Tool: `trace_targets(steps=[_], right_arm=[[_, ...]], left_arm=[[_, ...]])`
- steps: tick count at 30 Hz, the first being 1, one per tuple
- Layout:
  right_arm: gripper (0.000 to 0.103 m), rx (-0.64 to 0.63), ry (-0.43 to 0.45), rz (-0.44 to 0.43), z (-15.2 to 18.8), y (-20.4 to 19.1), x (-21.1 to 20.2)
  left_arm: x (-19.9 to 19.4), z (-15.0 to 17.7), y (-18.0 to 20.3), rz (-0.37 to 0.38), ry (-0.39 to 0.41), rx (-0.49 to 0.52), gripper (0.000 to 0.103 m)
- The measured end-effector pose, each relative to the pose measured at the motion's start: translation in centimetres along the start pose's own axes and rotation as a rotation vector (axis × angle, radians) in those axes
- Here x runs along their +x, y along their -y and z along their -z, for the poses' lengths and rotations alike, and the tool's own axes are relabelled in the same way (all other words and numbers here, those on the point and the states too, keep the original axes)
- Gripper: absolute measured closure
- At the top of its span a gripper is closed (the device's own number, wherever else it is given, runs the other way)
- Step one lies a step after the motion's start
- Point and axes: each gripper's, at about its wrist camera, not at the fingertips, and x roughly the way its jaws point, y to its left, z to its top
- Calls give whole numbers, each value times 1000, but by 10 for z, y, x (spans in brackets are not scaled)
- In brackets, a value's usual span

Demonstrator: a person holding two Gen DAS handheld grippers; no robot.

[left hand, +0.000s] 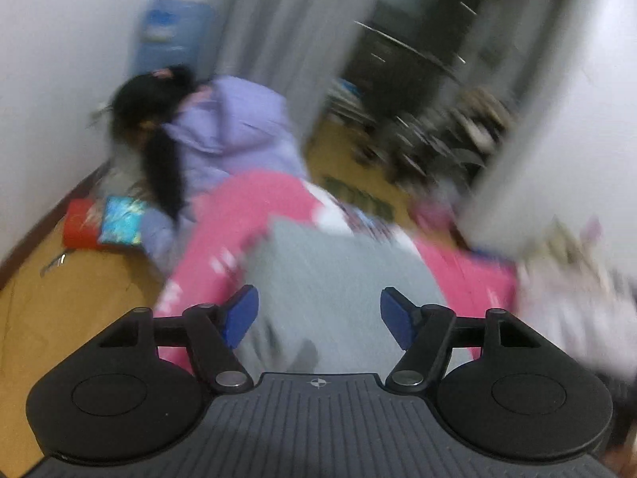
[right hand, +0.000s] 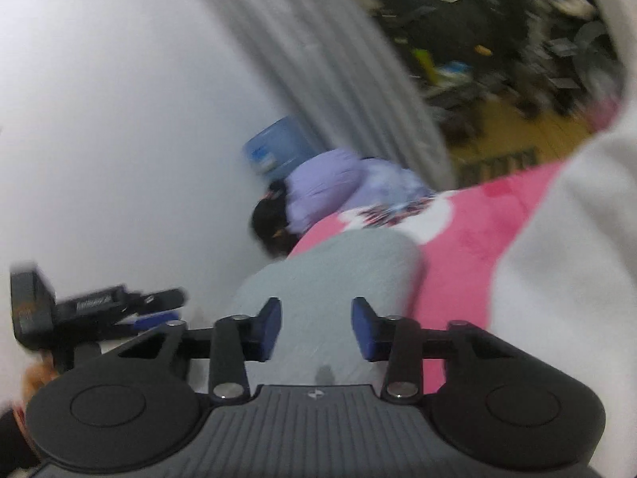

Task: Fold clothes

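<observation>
**Operator:** Nearest my left camera are the blue pads of the left gripper (left hand: pixel 318 318), spread wide with nothing pinched between them. Beyond them lies the grey garment (left hand: pixel 330 279), folded into a block on the pink blanket (left hand: pixel 239 207).

**Partner:** And your right side?

**Operator:** From the right wrist I see the right gripper (right hand: pixel 316 328) with its jaws parted, narrower than the left, and released; the grey garment (right hand: pixel 330 275) lies past the pads, not between them. The left gripper (right hand: pixel 119 310) shows at that picture's left edge, blurred.

**Partner:** Anything else around?

**Operator:** A person in a lilac hooded jacket (left hand: pixel 231 127) is bent low beside the blanket's far edge, with a blue water jug (left hand: pixel 171 36) against the white wall behind. On the wooden floor (left hand: pixel 59 298) lie a red box (left hand: pixel 79 227) and a bright blue packet (left hand: pixel 123 221). Both pictures are smeared, so fine detail is lost.
</observation>
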Motion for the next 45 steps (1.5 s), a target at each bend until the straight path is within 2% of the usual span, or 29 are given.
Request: trace_targets(steps=[2,3,4,6,8,10,15,18,20,23,28,31,33,35,43,45], right_arm=[[65,-63,-92,45,21,-11,18],[66,-89,-156,89,32,-13,30],[68,-106,-181,116,41,-14,37],[70,-108,-165,134,51,-14,39],[67,-65,-171,122,41,-18,28],[67,-40,-161,91,34,-21,1],[65,-67,-175,94,39,-34,-81],[60,-119,-194,112,49,-50,-122],[55,-157,-203,129,56,-63,-148],[50,-175,-200,182,74,-87,-186],[49,-161,-205,250,100,-115,-242],[46,-144,-196,279,112,-130,-276],[37,-137,-192,295,116,-140,-294],[33,-142,-184,313,119,-152,-312],[23,-155,-127,366,128,-188,-355],[17,-174,-113,377,129,-196,-362]], left_arm=[[4,27,24,-37,-40,172,36],[12,40,30,-90,-69,243,37],[23,52,32,-156,-98,302,39],[29,64,31,-221,-124,326,38],[20,63,30,-239,-117,297,38],[3,60,32,-238,-93,260,38],[-42,56,52,-246,-19,173,33],[-62,51,66,-203,-1,97,30],[-81,55,81,-170,-6,74,23],[-109,63,105,-126,-19,46,18],[-149,86,132,-52,-115,-38,14],[-174,100,144,-48,-147,-60,12],[-190,110,152,-52,-164,-63,11],[-209,120,162,-63,-182,-61,11],[-274,150,193,-111,-133,-47,2],[-283,153,198,-116,-130,-45,0]])
